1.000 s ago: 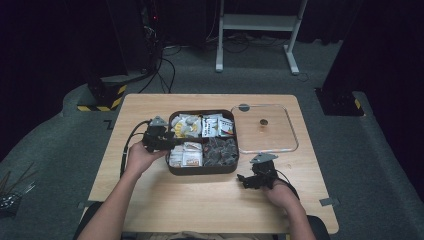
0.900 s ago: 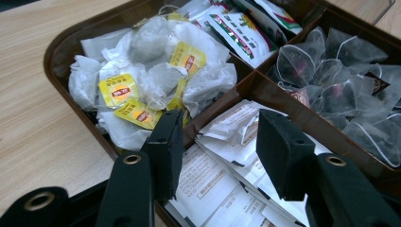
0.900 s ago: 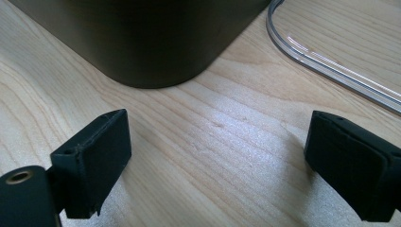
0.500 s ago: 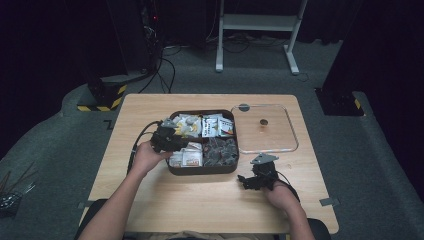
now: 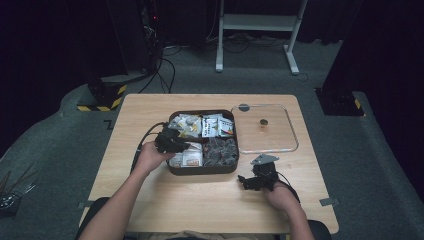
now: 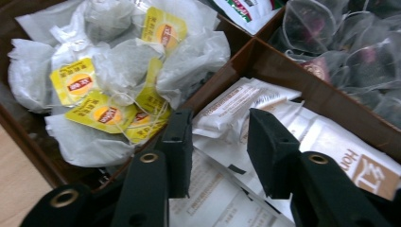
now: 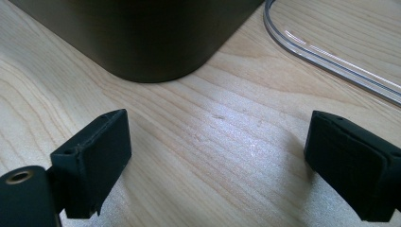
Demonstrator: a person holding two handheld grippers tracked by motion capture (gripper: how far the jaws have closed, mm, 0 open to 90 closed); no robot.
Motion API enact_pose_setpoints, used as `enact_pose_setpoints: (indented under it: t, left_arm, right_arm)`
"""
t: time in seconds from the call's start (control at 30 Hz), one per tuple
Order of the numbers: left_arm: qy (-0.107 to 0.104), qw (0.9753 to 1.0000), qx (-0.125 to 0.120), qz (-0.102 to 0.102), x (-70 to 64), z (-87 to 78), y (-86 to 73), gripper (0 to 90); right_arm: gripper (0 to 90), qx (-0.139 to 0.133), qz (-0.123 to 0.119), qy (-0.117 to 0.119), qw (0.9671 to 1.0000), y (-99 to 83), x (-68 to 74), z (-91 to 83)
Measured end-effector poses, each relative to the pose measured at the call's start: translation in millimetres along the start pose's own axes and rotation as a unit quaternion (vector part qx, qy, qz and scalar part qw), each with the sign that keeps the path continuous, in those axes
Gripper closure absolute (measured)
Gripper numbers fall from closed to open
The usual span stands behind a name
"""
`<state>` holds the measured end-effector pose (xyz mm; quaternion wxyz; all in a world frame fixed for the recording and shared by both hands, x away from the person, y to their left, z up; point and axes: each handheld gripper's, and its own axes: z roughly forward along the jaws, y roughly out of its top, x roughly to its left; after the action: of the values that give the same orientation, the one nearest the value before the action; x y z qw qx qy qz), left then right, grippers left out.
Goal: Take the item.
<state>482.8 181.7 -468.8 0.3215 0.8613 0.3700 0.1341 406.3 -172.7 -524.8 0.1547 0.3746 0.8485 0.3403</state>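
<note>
Table [image 5: 150, 115], frame centre: brown compartment box [image 5: 202, 171]. Lower-left compartment: white paper sachets [image 6: 236, 118], judged light, flat, slippery, crushable; pinch one by raised edge. Left gripper [image 6: 217, 142] poised above them, jaws apart, empty. Right gripper [image 7: 217, 165] wide apart over bare wood, lower right.

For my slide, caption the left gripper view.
Open left tongs poised over white packets in a box, beside teabags.

High view: fixed overhead, looks fwd/down on whole desk [image 5: 150, 115], far off. Left claw [image 6: 217, 142] view: rides claw, close-up down into brown tray [image 6: 279, 75]. Right claw [image 7: 217, 165] view: very low over desk, faces tray corner [image 7: 156, 47] + clear lid [image 7: 331, 52] edge. All three views share tray.
</note>
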Motion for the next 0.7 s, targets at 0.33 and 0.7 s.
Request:
enact_pose_setpoints:
  t: [0.33, 0.7]
  left_arm:
    - [0.008, 1.0000, 0.002, 0.002, 3.3, 0.9, 1.1, 78.2]
    - [0.009, 0.9999, 0.005, 0.009, 5.2, 1.3, 3.0, 86.8]
  right_arm:
    - [8.0, 0.001, 0.001, -0.001, 1.0000, -0.3, 0.4, -0.4]
    - [7.9, 0.001, 0.001, -0.001, 1.0000, -0.3, 0.5, -0.4]
